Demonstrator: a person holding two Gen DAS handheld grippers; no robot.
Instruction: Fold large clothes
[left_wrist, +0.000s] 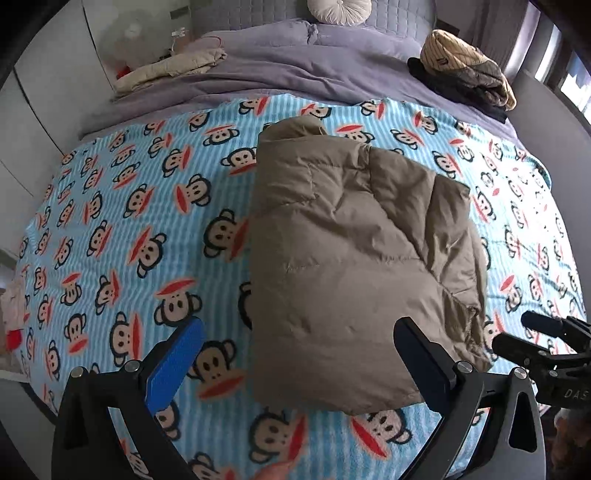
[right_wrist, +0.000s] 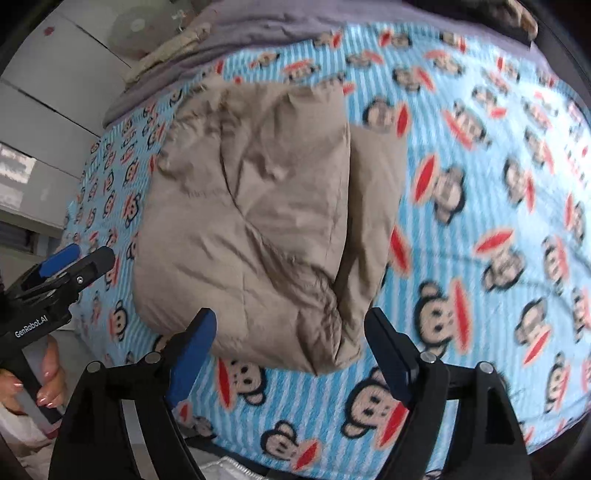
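Observation:
A tan puffer jacket lies folded into a thick bundle on the blue monkey-print blanket. It also fills the middle of the right wrist view, jacket. My left gripper hangs above its near edge with the jaws wide open and nothing between the pads. My right gripper hovers over the jacket's near corner, jaws open, pads clear of the fabric. The right gripper shows at the right edge of the left wrist view. The left gripper appears at the left of the right wrist view, held by a hand.
A purple duvet covers the head of the bed. A beige folded garment lies at its left, and a pile of striped and dark clothes at its right. A round white cushion rests by the headboard. White cupboards stand left of the bed.

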